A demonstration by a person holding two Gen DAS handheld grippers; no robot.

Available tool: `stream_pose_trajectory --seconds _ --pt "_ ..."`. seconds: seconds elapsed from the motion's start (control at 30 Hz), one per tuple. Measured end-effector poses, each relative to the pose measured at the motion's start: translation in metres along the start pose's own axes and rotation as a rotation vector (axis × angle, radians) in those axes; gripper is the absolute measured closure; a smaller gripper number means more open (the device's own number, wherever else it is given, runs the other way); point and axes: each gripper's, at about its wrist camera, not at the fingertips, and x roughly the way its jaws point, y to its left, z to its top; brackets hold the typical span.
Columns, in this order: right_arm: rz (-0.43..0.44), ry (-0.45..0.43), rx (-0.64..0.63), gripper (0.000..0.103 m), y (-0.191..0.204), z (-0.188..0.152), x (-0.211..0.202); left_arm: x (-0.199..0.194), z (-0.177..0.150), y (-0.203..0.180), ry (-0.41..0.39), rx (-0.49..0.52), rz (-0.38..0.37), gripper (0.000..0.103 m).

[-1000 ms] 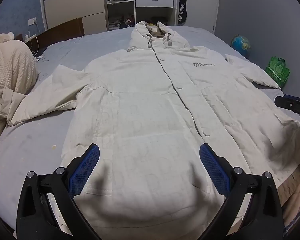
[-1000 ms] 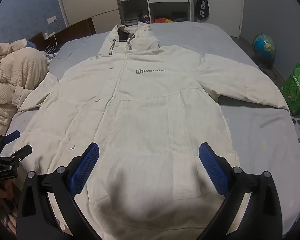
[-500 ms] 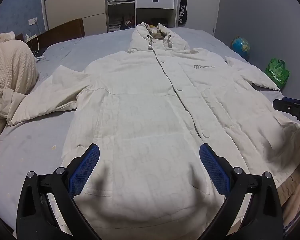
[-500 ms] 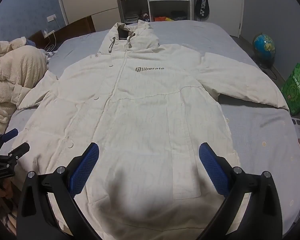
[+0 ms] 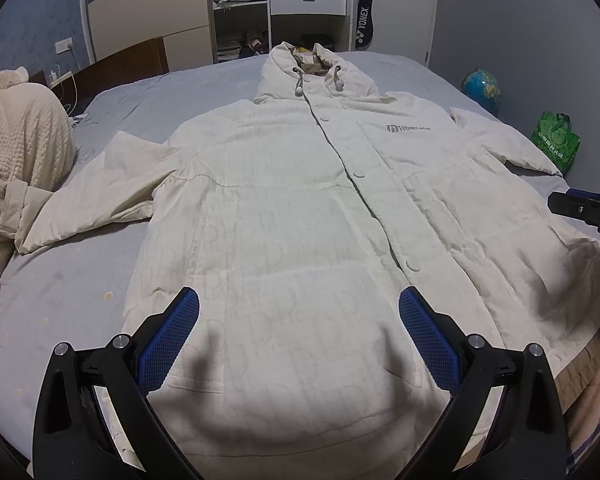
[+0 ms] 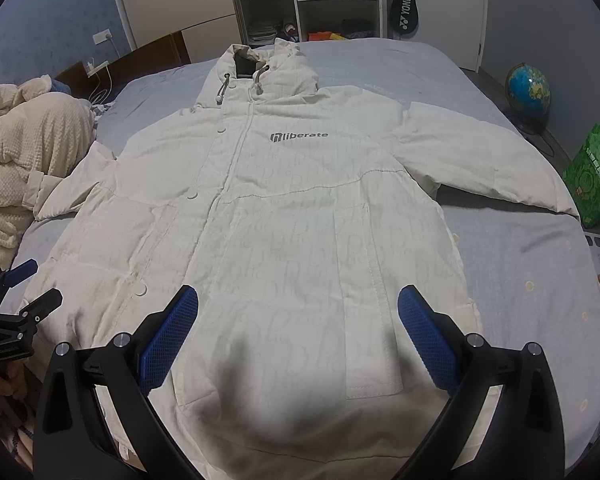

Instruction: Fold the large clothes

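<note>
coat flat on the bed, both hand-held grippers open above its hem

we see a cream hooded coat [image 5: 300, 216] spread face up on a grey-blue bed [image 5: 76, 264]. its long axis runs straight away from us: the hem lies nearest the cameras and the hood [image 5: 316, 68] points toward the far end of the bed, where a wardrobe [image 5: 260, 4] stands. the front is buttoned shut, and a small grey logo [image 6: 299, 136] sits on the chest. both sleeves stretch out sideways; the one on our left [image 5: 96, 196] ends at a cream blanket [image 5: 20, 148] heaped at the bed's left edge, and the other sleeve [image 6: 484, 168] lies across the bare sheet toward the right edge.

our left hand-held gripper [image 5: 299, 340] hangs over the lower left part of the coat with its blue pads [image 5: 168, 340] wide apart, holding nothing. our right hand-held gripper [image 6: 298, 340] hangs over the lower right part, also spread open and empty. we cannot tell whether either touches the fabric. each gripper shows at the rim of the other's view, side by side near the hem.

on the floor to the right of the bed stand a globe [image 6: 528, 86] and a green bag [image 6: 592, 176]. a black racket bag [image 5: 365, 26] hangs by the wardrobe.
</note>
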Motion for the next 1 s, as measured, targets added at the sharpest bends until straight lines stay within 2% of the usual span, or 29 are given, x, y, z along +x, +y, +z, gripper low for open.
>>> stream_pose_trajectory --seconds 1.0 --pt "0.006 0.008 0.006 0.007 -0.0002 0.0007 0.0021 0.0021 -0.002 -0.0028 -0.003 0.003 -0.001 0.007"
